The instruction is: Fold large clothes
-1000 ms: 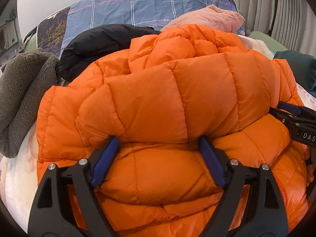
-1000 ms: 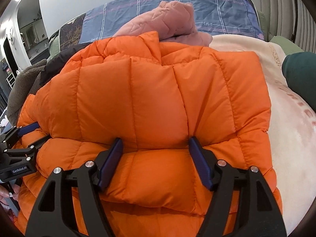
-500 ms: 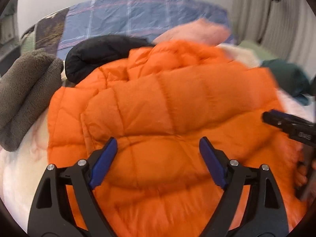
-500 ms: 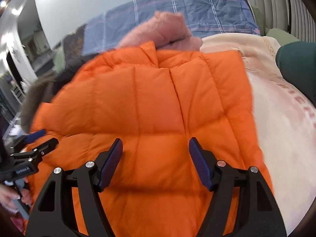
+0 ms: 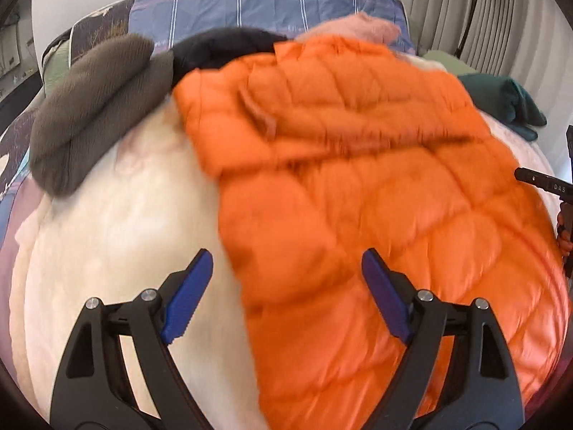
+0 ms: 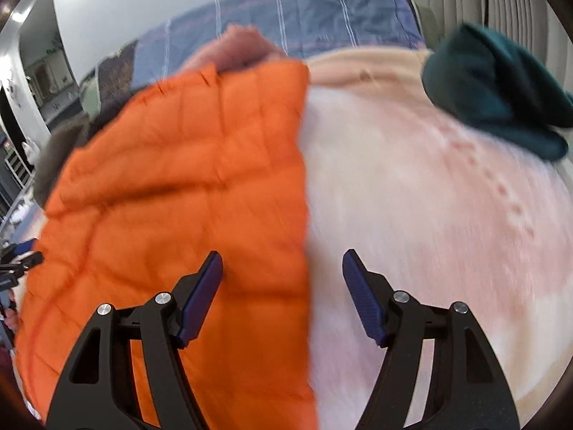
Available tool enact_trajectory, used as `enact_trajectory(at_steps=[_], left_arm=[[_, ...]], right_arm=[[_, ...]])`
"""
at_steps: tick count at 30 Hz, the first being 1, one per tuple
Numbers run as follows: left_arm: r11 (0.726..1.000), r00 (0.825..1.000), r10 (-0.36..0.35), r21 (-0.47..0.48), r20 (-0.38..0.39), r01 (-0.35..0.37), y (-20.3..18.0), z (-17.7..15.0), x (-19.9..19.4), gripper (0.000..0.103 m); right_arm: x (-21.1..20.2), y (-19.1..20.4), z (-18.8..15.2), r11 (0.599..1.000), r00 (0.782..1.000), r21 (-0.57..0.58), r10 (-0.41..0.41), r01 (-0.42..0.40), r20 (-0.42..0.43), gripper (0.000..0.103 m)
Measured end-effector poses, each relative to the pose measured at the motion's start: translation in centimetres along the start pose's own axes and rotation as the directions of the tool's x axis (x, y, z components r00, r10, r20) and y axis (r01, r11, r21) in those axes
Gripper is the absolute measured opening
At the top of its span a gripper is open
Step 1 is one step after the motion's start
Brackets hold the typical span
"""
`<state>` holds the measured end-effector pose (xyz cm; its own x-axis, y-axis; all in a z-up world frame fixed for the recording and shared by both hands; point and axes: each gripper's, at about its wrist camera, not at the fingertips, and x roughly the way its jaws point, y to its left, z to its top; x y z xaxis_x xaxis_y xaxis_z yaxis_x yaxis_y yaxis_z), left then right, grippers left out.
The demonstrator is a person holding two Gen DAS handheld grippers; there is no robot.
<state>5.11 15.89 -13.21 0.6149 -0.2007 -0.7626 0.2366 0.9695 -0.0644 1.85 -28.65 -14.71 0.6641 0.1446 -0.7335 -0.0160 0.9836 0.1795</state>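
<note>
An orange quilted puffer jacket lies folded on a cream blanket on a bed. My left gripper is open and empty, above the jacket's left edge. My right gripper is open and empty, above the jacket's right edge, with the cream blanket under its right finger. The right gripper's tip shows at the right edge of the left wrist view. The left gripper's tip shows at the left edge of the right wrist view. Both views are blurred by motion.
A grey-brown fleece lies at the left, a black garment and a pink one behind the jacket. A dark green garment lies at the right. A blue plaid cover and curtains are at the back.
Both grippers have let go of the jacket and pulled back and apart, the left to the left, the right to the right. The jacket now lies flatter on the blanket.
</note>
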Motion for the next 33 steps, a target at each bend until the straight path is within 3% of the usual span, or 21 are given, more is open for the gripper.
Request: enact_trajectory(at_steps=[4, 15, 20, 22, 24, 26, 27, 28, 29, 31, 33], left_arm=[[0.998, 0.998, -0.058, -0.012, -0.034, 0.058, 0.0, -1.7, -0.3, 0.086], [0.979, 0.982, -0.187, -0.084, -0.026, 0.184, 0.0, -5.5, -2.7, 0.086], [0.972, 0.975, -0.220, -0.082, -0.012, 0.219, -1.0, -7.9, -4.9, 0.085], [0.967, 0.971, -0.237, -0.092, -0.004, 0.236, -1.2, -8.8, -5.8, 0.084], [0.959, 0.965, -0.263, -0.109, 0.002, 0.262, -1.3, -9.7, -6.6, 0.079], [0.952, 0.960, -0.282, -0.127, 0.002, 0.280, -1.5, -10.5, -7.1, 0.071], [0.952, 0.960, -0.281, -0.126, 0.004, 0.279, -1.6, -10.7, -7.3, 0.068], [0.950, 0.958, -0.288, -0.120, 0.012, 0.287, -1.8, -10.7, -7.5, 0.052], [0.946, 0.954, -0.300, -0.120, 0.018, 0.300, -1.9, -10.6, -7.6, 0.024], [0.943, 0.952, -0.305, -0.124, 0.041, 0.307, -2.0, -9.7, -8.3, 0.013], [0.953, 0.953, -0.283, -0.077, 0.109, 0.292, -2.4, -8.2, -10.5, 0.010]], right_arm=[[-0.8, -1.0, -1.4, 0.997, 0.998, 0.053, 0.058, -0.058, 0.000, 0.071], [-4.2, -1.4, -6.1, 0.983, 0.985, 0.070, 0.172, -0.171, -0.011, 0.071], [-6.3, -1.8, -8.5, 0.958, 0.964, 0.113, 0.265, -0.263, -0.004, 0.070], [-7.3, -2.0, -9.4, 0.938, 0.946, 0.130, 0.324, -0.321, 0.001, 0.066], [-7.9, -1.9, -10.3, 0.924, 0.933, 0.137, 0.360, -0.356, -0.002, 0.064], [-8.5, -1.7, -10.9, 0.927, 0.935, 0.129, 0.355, -0.353, 0.000, 0.059], [-8.6, -1.6, -10.9, 0.931, 0.939, 0.126, 0.345, -0.342, 0.004, 0.049], [-8.7, -1.7, -10.8, 0.931, 0.940, 0.139, 0.340, -0.339, 0.014, 0.028], [-8.8, -2.0, -10.5, 0.911, 0.927, 0.175, 0.373, -0.373, 0.030, 0.014], [-9.5, -2.6, -9.7, 0.872, 0.900, 0.223, 0.427, -0.437, 0.093, 0.005], [-11.3, -2.5, -8.8, 0.867, 0.888, 0.197, 0.433, -0.457, 0.155, 0.003]])
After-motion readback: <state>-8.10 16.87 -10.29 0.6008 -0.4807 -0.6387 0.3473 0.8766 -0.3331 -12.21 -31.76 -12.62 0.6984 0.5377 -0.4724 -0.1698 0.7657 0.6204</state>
